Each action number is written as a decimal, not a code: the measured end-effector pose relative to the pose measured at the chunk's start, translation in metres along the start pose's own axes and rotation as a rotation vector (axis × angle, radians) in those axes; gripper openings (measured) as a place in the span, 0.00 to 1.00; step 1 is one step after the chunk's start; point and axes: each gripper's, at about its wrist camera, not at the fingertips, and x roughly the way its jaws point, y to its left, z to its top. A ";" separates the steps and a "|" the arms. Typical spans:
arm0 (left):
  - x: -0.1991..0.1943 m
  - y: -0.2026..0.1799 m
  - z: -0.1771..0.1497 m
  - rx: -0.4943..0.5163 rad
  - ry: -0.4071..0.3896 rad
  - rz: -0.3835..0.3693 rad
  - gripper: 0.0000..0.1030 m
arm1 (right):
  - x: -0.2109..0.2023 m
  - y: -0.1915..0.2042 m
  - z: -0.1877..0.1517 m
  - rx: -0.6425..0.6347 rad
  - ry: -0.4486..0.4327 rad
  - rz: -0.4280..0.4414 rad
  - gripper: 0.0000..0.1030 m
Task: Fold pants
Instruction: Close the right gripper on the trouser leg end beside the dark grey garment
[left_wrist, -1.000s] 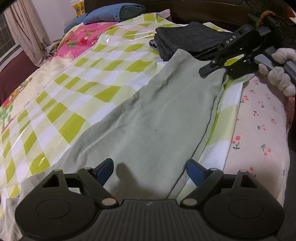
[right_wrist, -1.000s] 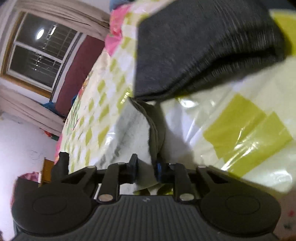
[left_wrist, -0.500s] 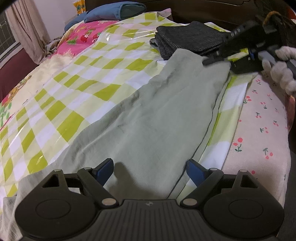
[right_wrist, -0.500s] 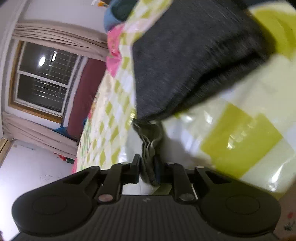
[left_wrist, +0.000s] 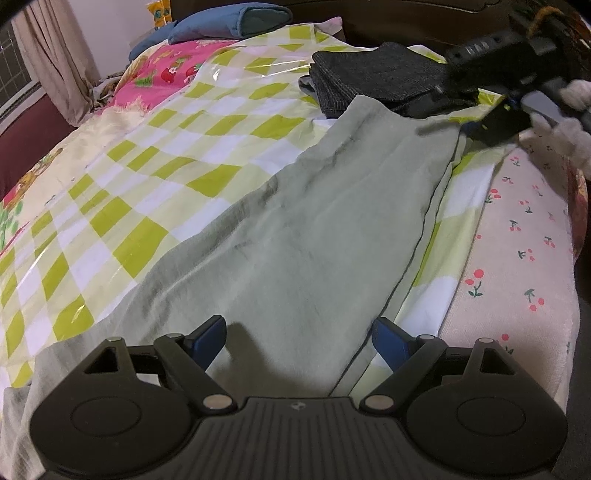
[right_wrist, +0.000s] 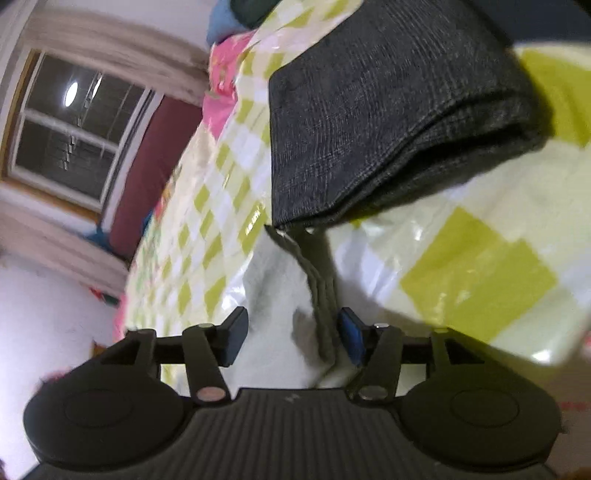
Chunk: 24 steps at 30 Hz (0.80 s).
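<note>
Checkered bed (left_wrist: 155, 155) carries green pants (left_wrist: 314, 236); left hand-held gripper (left_wrist: 299, 332) spread above them, right hand-held gripper (right_wrist: 293, 334) apart around their edge.

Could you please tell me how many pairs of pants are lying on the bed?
2: green pants spread flat mid-bed, and folded dark pants beyond their far end. More may be hidden.
</note>
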 end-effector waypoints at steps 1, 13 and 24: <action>-0.001 0.000 0.000 -0.002 -0.003 0.001 0.97 | -0.005 -0.002 -0.003 0.011 0.001 -0.016 0.48; 0.000 0.004 -0.006 -0.021 -0.003 -0.013 0.97 | -0.030 0.004 -0.040 0.096 -0.052 0.011 0.55; -0.002 0.004 -0.008 -0.026 -0.011 -0.014 0.97 | -0.010 0.013 -0.028 0.054 -0.073 -0.060 0.55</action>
